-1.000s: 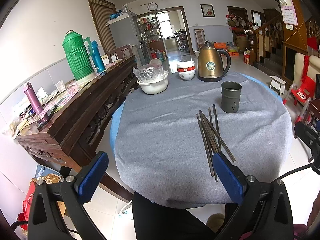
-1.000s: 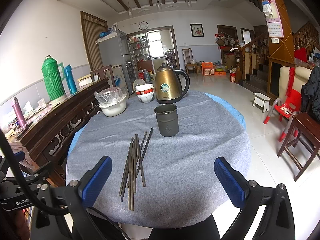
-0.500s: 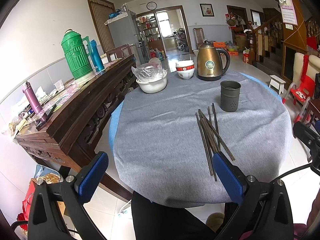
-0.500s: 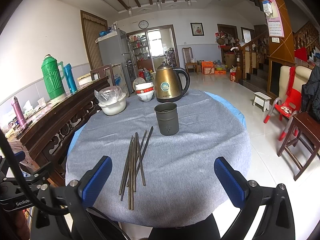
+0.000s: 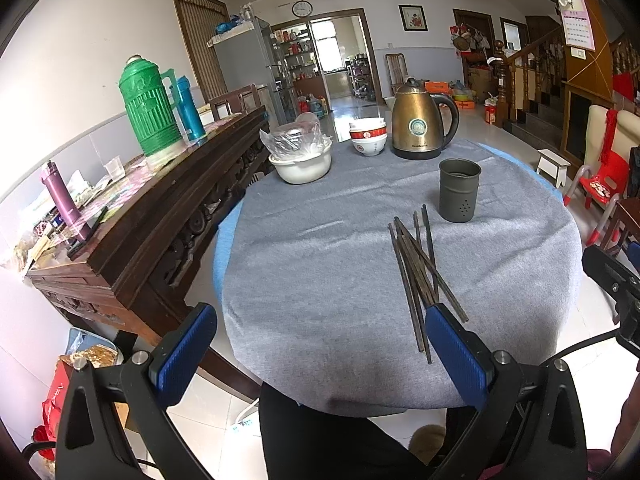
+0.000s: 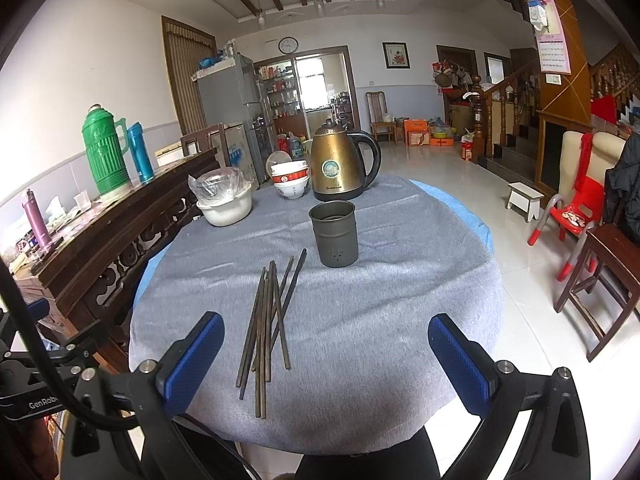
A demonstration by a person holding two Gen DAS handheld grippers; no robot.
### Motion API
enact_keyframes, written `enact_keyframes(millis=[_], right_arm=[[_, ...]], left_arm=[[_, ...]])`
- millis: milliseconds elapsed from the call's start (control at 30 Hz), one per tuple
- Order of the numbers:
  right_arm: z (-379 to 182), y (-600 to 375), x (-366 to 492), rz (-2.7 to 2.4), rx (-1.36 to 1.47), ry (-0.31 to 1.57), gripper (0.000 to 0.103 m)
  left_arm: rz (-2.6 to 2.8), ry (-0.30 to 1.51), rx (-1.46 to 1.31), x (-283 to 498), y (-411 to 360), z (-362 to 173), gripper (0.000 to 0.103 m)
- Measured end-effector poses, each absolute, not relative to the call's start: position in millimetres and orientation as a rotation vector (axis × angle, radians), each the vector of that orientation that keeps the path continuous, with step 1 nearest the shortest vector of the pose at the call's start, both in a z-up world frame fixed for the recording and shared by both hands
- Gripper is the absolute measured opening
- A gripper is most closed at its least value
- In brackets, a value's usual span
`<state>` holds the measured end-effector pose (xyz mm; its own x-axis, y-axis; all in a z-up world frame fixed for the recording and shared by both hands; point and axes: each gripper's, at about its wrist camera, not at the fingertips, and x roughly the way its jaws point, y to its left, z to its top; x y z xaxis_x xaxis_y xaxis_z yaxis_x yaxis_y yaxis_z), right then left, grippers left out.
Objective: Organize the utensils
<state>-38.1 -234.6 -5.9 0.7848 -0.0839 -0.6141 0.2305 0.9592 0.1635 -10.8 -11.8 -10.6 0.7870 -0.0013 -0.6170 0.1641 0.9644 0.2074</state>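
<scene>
dark chopsticks [image 6: 268, 328] loosely piled flat, near upright grey perforated holder [image 6: 334, 234]

White letters reading "GenRobo" are showing on the black frame of the left gripper [image 6: 38, 400], cut off at its edge. The round badge on the gold kettle [image 6: 340, 168] and the print along its base are too small to read. The wall calendar [image 6: 552, 36] is showing number rows, illegible.
</scene>
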Motion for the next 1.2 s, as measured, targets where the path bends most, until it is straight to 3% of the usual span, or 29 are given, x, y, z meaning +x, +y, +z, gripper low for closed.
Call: enact_keyframes(millis=[367,433,500,600,667,733,833,967,1200], right_arm=[[-30.1,-249.8,37.4,-0.042,0.262,0.767,0.101],[-43.2,-254.3,61.4,0.001,0.285,0.820,0.094],[-57.9,-257.5,82.1,0.036,0.320,0.881,0.065],[-85.1,-262.7,114.3,0.085,0.416,0.972,0.046],[-97.7,-258.5,132.2,0.104,0.425,0.994,0.042],[-104.8,-249.5,147.1,0.128,0.402,1.008,0.040],[-117.2,-234.8,171.2,0.194,0.389,1.034,0.036],[-131.5,-223.2,204.6,0.223,0.376,1.069,0.027],[-157.3,-214.1,262.7,0.190,0.390,1.148,0.025]], left_arm=[[-0.117,0.826,0.157,54.2,-6.2,-43.9,0.103],[-0.135,0.878,0.117,72.4,-0.7,-55.5,0.103],[-0.155,0.930,0.082,90.6,3.3,-69.1,0.103],[-0.192,1.000,0.017,118.5,8.4,-87.9,0.102],[-0.211,1.047,-0.023,136.7,8.3,-100.1,0.093],[-0.232,1.083,-0.046,150.5,6.3,-109.5,0.074],[-0.243,1.132,-0.072,166.8,3.2,-124.9,0.055],[-0.273,1.177,-0.094,178.9,0.9,-139.7,0.050],[-0.290,1.218,-0.151,189.3,7.4,-146.2,0.050]])
